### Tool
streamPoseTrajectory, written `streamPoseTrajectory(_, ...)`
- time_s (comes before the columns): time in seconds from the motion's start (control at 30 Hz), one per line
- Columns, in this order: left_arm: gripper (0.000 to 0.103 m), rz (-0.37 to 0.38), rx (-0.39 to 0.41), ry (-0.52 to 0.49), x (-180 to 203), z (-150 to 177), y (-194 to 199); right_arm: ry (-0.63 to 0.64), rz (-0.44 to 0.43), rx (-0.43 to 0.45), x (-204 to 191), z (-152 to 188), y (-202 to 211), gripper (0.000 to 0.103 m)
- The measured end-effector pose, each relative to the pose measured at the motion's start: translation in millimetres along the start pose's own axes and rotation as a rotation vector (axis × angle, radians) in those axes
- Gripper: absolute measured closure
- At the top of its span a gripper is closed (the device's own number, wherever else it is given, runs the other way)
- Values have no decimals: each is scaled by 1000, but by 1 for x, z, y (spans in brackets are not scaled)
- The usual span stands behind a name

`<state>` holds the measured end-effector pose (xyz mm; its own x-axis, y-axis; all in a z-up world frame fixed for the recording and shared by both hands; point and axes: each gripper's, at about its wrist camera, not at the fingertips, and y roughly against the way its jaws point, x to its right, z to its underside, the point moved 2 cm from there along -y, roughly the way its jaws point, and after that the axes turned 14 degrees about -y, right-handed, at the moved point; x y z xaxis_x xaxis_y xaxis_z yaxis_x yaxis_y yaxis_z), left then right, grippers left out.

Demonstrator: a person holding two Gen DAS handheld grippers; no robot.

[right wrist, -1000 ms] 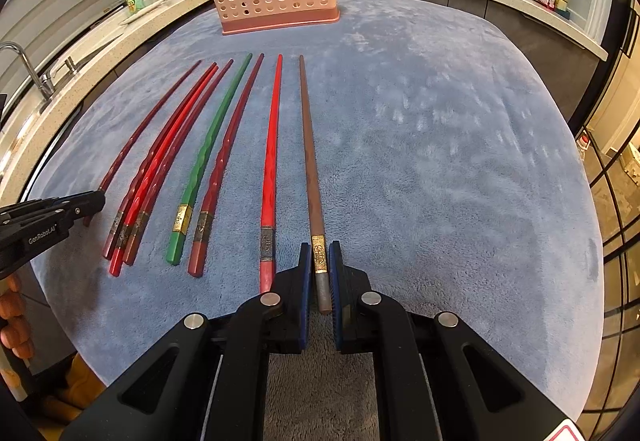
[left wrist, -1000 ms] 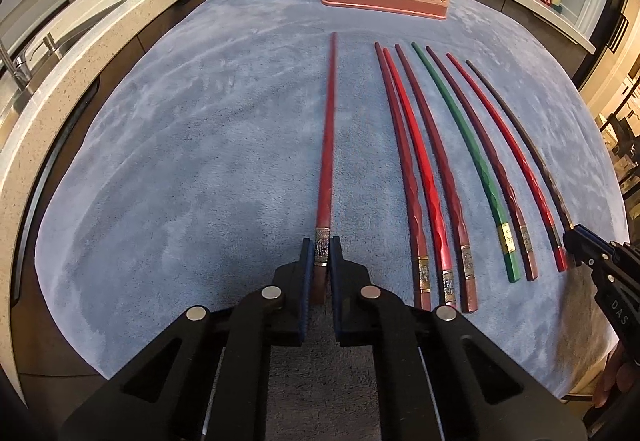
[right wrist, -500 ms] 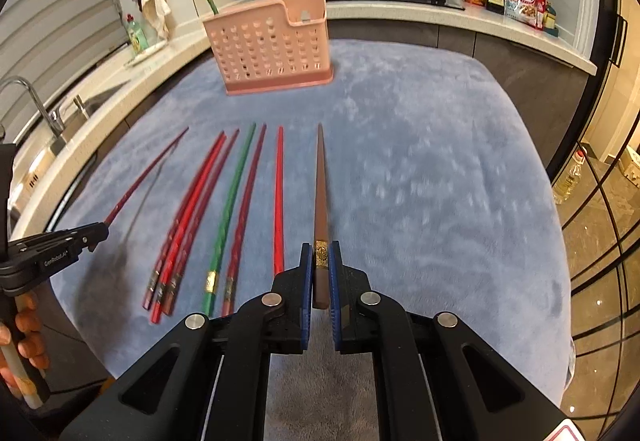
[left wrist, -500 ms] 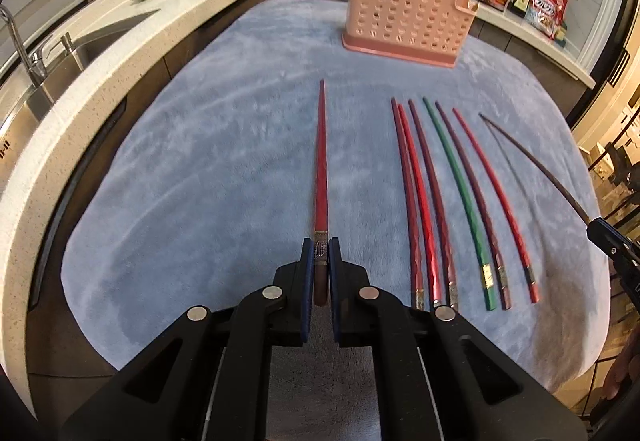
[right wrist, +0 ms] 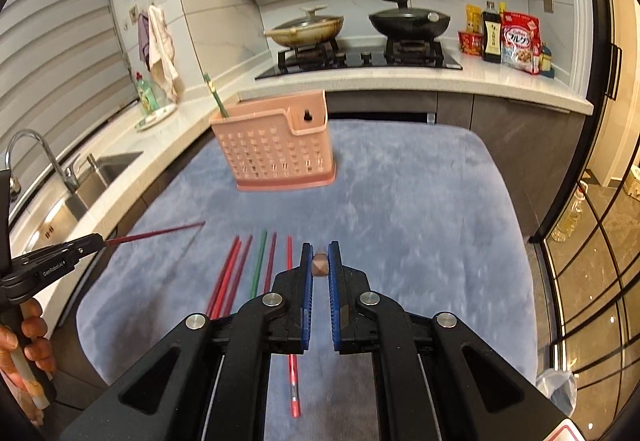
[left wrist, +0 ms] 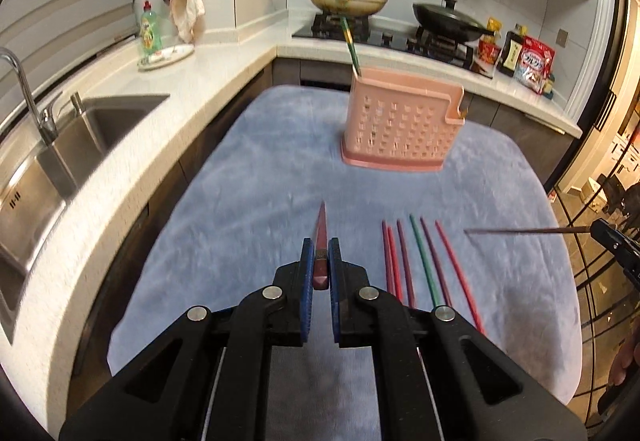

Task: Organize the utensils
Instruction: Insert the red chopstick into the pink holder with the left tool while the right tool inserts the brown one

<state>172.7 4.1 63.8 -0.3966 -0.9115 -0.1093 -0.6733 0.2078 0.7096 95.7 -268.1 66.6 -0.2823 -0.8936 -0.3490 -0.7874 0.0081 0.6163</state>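
Observation:
My left gripper (left wrist: pixel 319 246) is shut on the thick end of a dark red chopstick (left wrist: pixel 321 237), held in the air and pointing toward the pink perforated utensil basket (left wrist: pixel 400 121). My right gripper (right wrist: pixel 319 250) is shut on a brown chopstick (right wrist: pixel 319 266), seen end-on between the blue pads. In the left wrist view that brown chopstick (left wrist: pixel 528 230) shows lifted at the right. In the right wrist view the red one (right wrist: pixel 156 233) sticks out of the left gripper (right wrist: pixel 98 239). Several red, purple and green chopsticks (left wrist: pixel 420 261) lie side by side on the blue mat (left wrist: pixel 248 201). A green chopstick (left wrist: pixel 350 45) stands in the basket.
A steel sink (left wrist: pixel 60 145) with a tap lies in the counter to the left. Beyond the basket are a hob with two lidded pans (right wrist: pixel 408 19) and food packets (right wrist: pixel 516 41). A hand (right wrist: pixel 28 345) grips the left tool's handle. Glass panels stand at the right.
Both grippers have risen well above the mat, each carrying its chopstick clear of the row. The views now look more level, toward the basket and hob.

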Motion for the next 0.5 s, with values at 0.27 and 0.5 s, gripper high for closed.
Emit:
streamPoseTrajectory(0.27, 96, -45, 91, -13, -18, -69, -3, 14, -17, 92, -15, -62, -5, 96)
streamPoseTrajectory(0.5, 96, -52, 171, -19, -28, -129, 4, -16, -75, 163, -32, -112, -6, 96)
